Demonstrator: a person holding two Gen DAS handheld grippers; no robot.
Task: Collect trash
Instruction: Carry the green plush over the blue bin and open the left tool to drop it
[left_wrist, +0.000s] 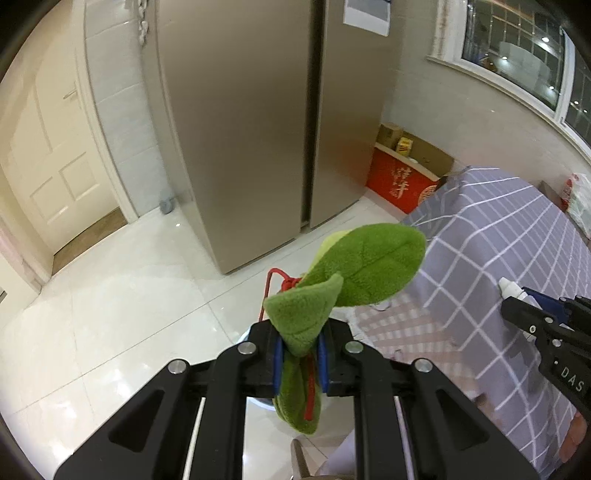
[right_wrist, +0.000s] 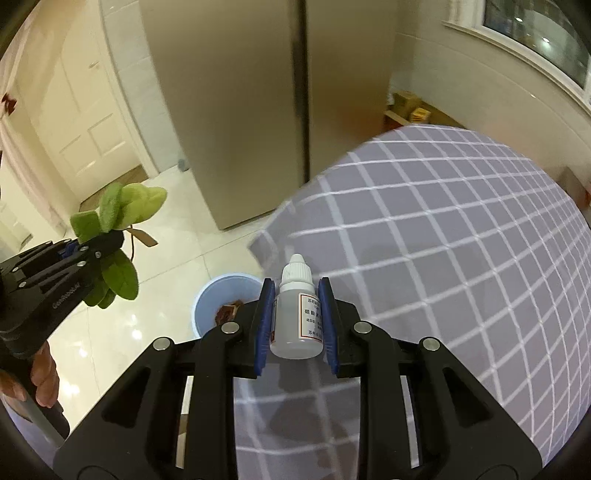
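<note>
— What are you carrying?
— My left gripper (left_wrist: 300, 354) pinches a green plush leaf toy (left_wrist: 351, 273); my right gripper (right_wrist: 295, 325) clamps a small white dropper bottle (right_wrist: 295, 314).
— Why so high?
— Probably to drop both into the round blue plastic bin (right_wrist: 207, 295), near left on the floor.

The left hand-held gripper (left_wrist: 301, 360) has its blue-padded jaws closed on a green plush leaf toy (left_wrist: 340, 280) with a red cord; leaves stick up above the fingers and another hangs below them. Under it lies a glossy white tiled floor (left_wrist: 110, 314). Ahead stands a tall beige two-door refrigerator (left_wrist: 258, 129), with a cream panelled door (left_wrist: 51, 166) to its left. At right is a worktop covered in a grey-purple checked cloth (left_wrist: 498, 240). The right hand-held gripper (left_wrist: 517, 310) enters from the right edge, holding a small white-capped bottle (left_wrist: 509, 290).
</note>
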